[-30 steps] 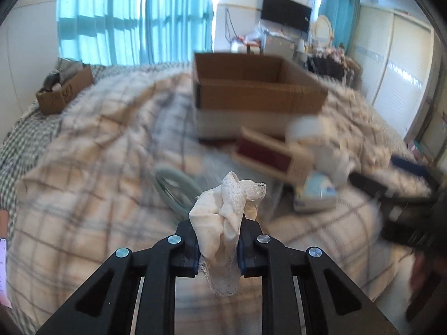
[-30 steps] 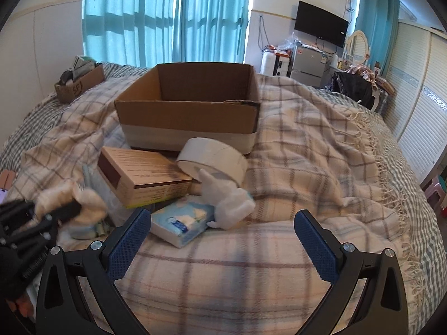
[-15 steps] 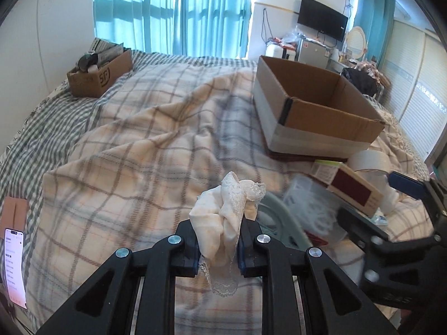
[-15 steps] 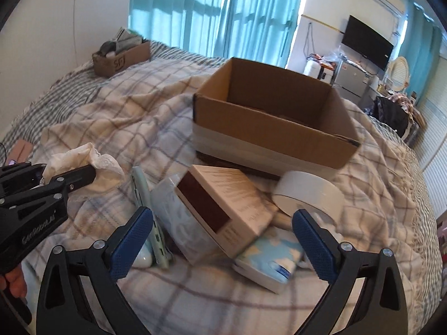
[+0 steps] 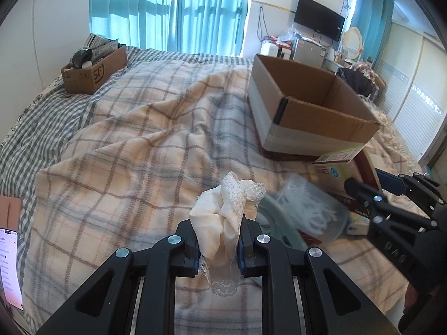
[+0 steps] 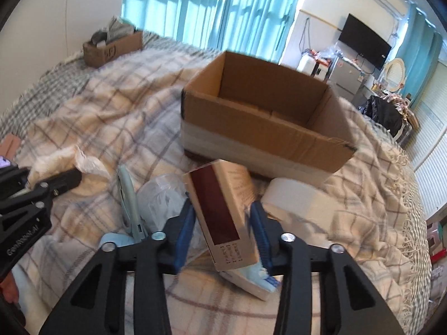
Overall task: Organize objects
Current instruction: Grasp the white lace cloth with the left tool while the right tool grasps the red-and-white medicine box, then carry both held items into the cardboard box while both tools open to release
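Plaid cream blanket [image 5: 134,167] covers the bed, with a large open cardboard box [image 6: 268,120] toward its far side. Left gripper [image 5: 219,247] pinches a crumpled cream lace cloth [image 5: 223,217]. Right gripper [image 6: 223,234] clamps a tan rectangular carton with maroon panel [image 6: 223,212], just before the box.

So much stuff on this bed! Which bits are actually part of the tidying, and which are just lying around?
Part of the tidying:
- lace cloth in left hand-held gripper
- carton between right hand-held gripper fingers
- open cardboard box
- tape roll

Just lying around:
- phone
- far box
- television
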### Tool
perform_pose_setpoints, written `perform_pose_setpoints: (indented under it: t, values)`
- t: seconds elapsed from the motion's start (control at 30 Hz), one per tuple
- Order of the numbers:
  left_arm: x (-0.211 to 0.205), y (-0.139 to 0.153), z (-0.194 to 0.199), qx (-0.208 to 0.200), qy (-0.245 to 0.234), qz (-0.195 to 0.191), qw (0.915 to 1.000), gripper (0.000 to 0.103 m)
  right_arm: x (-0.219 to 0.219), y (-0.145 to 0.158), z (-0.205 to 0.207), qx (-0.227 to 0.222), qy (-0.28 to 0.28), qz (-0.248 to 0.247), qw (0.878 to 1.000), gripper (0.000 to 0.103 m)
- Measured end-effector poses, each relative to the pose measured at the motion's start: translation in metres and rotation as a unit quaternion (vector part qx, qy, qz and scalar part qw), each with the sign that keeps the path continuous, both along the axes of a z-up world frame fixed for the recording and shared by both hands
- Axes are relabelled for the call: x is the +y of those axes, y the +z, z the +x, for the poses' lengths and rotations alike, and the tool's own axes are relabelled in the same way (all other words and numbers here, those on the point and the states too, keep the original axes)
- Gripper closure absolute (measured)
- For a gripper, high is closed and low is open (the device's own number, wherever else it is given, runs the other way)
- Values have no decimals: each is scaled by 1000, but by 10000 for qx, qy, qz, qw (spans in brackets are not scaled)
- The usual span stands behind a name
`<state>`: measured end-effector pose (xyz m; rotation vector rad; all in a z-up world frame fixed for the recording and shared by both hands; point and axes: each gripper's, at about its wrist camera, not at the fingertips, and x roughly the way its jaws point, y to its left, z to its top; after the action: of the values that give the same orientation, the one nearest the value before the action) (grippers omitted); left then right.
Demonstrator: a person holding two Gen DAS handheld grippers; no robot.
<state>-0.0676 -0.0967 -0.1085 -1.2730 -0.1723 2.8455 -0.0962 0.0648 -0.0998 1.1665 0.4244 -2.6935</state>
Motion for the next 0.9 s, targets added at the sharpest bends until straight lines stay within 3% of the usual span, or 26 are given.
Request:
perform_pose_setpoints:
  t: [0.3,0.47,0.7,0.9]
  values:
    - [20,50,-5,431,-260,146,9986,84,24,79,28,714,67,-711,9949,74]
    - [37,89,-27,764,-458,249,9957,84,30,123,29,1130,177,-670,9912,74]
    - [60,120,-73,1063,-655,169,9920,84,44,169,-2,1588,228,-757,9841,74]
    - [72,113,-127,993,-729,180,9922,84,58,171,-57,1640,115,-764,9834,74]
